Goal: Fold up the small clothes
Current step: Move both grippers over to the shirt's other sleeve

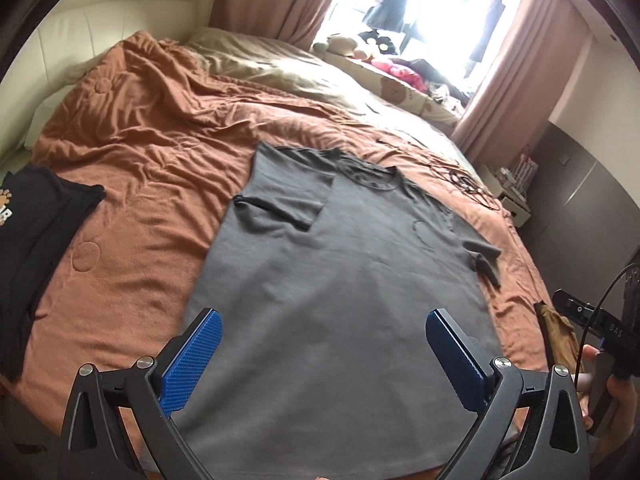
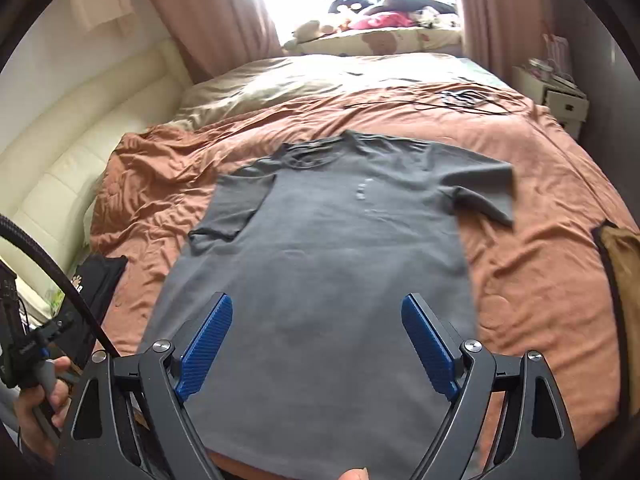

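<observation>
A grey T-shirt [image 1: 340, 280] lies flat on the brown bedspread [image 1: 140, 152], collar away from me; its left sleeve is folded in over the body and the right sleeve lies out to the side. My left gripper [image 1: 324, 320] hangs above the shirt's lower half, blue pads wide apart, nothing between them. In the right wrist view the same T-shirt [image 2: 332, 248] spreads below my right gripper [image 2: 318, 308], which is also open and empty above the hem area.
A folded black garment [image 1: 36, 232] lies at the bed's left edge. Dark cables [image 2: 460, 100] trail across the far bedspread. A brown item [image 2: 620, 264] sits at the bed's right edge. Soft toys [image 1: 348, 44] and clothes crowd the window ledge. A hand [image 2: 44, 400] holds the other gripper at left.
</observation>
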